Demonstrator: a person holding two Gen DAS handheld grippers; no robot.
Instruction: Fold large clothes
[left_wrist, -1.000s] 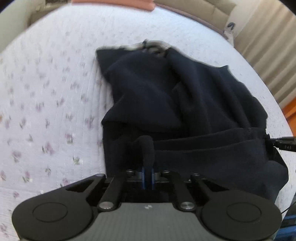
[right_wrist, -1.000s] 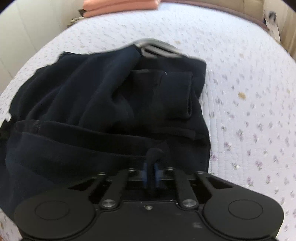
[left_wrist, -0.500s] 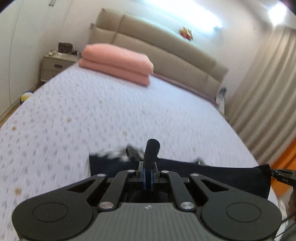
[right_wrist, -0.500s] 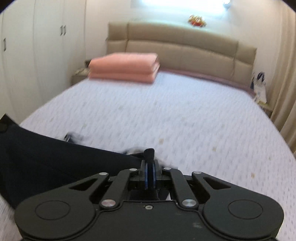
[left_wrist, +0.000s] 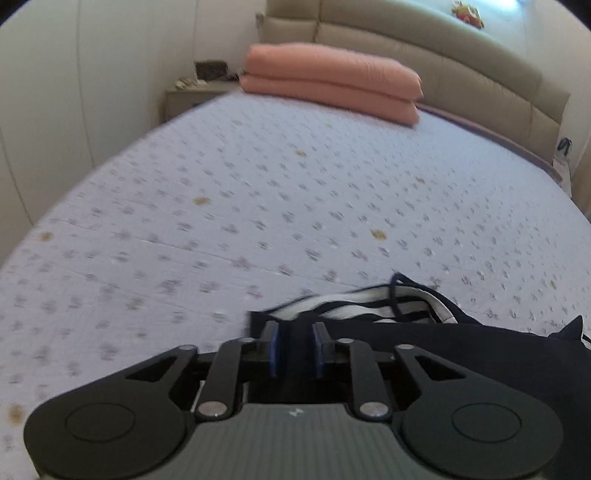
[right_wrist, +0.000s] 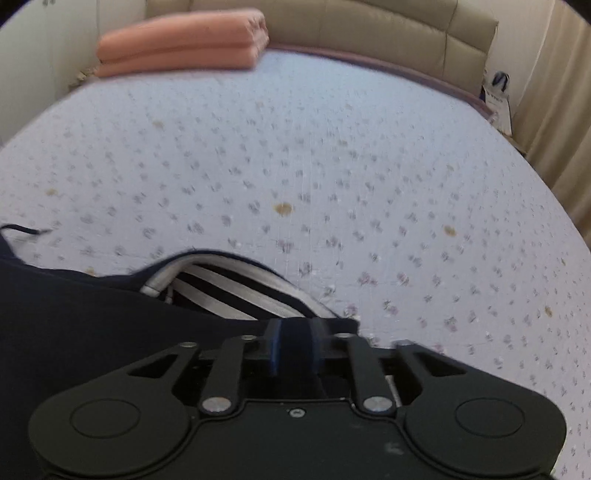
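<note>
A dark navy garment (left_wrist: 480, 343) with a grey-and-navy striped lining (left_wrist: 354, 301) lies on the bed. My left gripper (left_wrist: 295, 349) is low over its left end, jaws slightly apart with dark cloth between the blue pads. In the right wrist view the same garment (right_wrist: 74, 314) fills the lower left, its striped lining (right_wrist: 236, 286) showing. My right gripper (right_wrist: 294, 345) sits at its right end, jaws also slightly apart with dark cloth between them. The fingertips are hidden in the fabric.
The bed (left_wrist: 258, 192) has a pale lilac flowered cover. Folded pink bedding (left_wrist: 332, 85) lies at the far end before a beige headboard (left_wrist: 443, 48). A nightstand (left_wrist: 192, 96) stands far left. Curtains (right_wrist: 554, 110) hang at the right.
Both grippers carried the garment's edge up and forward, then came down onto the cloth. The jaws, tightly shut before, now stand slightly apart. The striped lining now shows ahead.
</note>
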